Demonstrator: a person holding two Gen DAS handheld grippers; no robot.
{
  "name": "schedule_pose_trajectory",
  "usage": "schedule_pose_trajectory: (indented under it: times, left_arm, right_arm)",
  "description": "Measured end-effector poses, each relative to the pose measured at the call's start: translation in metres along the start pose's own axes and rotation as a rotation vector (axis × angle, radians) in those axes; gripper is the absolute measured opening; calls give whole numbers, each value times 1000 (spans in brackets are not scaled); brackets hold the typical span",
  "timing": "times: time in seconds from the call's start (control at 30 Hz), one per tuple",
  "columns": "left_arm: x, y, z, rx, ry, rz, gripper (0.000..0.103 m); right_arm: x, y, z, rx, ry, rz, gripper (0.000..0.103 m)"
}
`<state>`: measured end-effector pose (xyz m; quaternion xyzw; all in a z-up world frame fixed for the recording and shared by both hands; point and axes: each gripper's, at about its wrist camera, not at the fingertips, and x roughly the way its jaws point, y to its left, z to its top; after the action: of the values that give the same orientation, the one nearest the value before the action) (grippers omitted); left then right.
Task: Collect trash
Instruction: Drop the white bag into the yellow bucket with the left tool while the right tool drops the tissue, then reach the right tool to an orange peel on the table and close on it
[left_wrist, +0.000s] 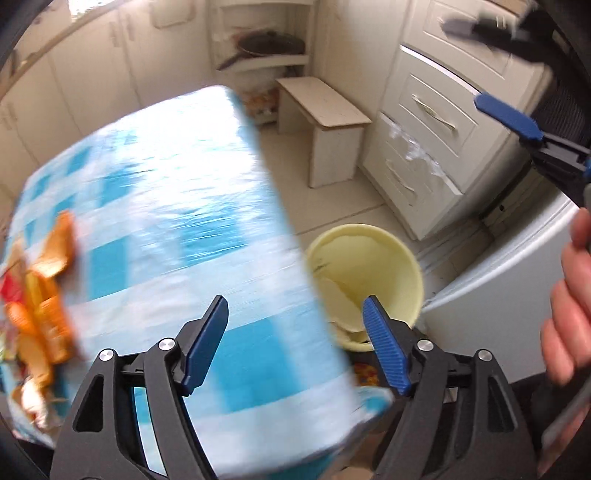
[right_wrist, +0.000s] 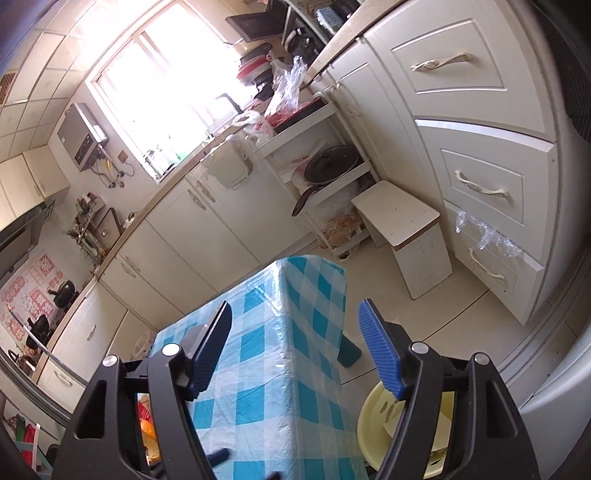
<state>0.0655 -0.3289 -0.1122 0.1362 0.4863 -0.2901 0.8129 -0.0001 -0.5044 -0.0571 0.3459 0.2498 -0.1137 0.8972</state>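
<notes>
Crumpled orange and red wrappers (left_wrist: 40, 295) lie blurred on the left part of a table with a blue checked cloth (left_wrist: 166, 206). A pale yellow bin (left_wrist: 369, 258) stands on the floor by the table's right edge, with scraps of paper inside. My left gripper (left_wrist: 295, 301) hangs open over the table edge and the bin, nothing between its fingers. My right gripper (right_wrist: 294, 306) is open and empty above the same table (right_wrist: 280, 369); it also shows as the right gripper (left_wrist: 484, 70) at upper right. The bin (right_wrist: 380, 410) and wrappers (right_wrist: 146, 428) peek out behind it.
A small white stool (right_wrist: 402, 225) stands on the tiled floor beyond the table. White drawers (right_wrist: 480, 184) line the right side, low cabinets (right_wrist: 177, 236) the left. A shelf holds a dark pan (right_wrist: 328, 166). A person's hand (left_wrist: 569, 306) is at the right edge.
</notes>
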Motion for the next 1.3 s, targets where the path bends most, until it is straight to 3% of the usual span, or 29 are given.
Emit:
schedule_pose_trajectory:
  times: [0.27, 0.4, 0.53, 0.63, 0.73, 0.97, 1.1, 1.17, 1.23, 1.3]
  left_arm:
    - [-72, 150, -57, -269, -72, 205, 74]
    - [-100, 221, -86, -439, -91, 303, 74]
    - [-111, 276, -112, -588, -74, 333, 74]
    - [-111, 289, -123, -610, -73, 340, 74]
    - [-109, 292, -129, -595, -71, 345, 74]
    - [-103, 317, -139, -618, -53, 317, 74]
    - [-95, 330, -127, -599, -38, 308, 75]
    - [-91, 337, -121, -600, -35, 309, 75]
    - [-87, 344, -116, -616, -32, 296, 75]
    - [-83, 351, -113, -640, -23, 284, 76]
  right_arm:
    - [40, 67, -35, -151, 169, 103, 69]
    - [58, 120, -67, -291, 277, 218, 69]
    - [70, 182, -108, -473, 365, 340, 69]
    - [81, 221, -141, -598, 420, 400, 67]
    - [98, 245, -166, -679, 466, 402, 63]
    - [141, 259, -193, -700, 554, 341, 54]
    - [152, 264, -206, -721, 583, 322, 50]
    - [155, 265, -210, -731, 592, 321, 45]
    - [158, 265, -212, -732, 610, 325, 21]
    - [159, 262, -211, -737, 601, 304, 12]
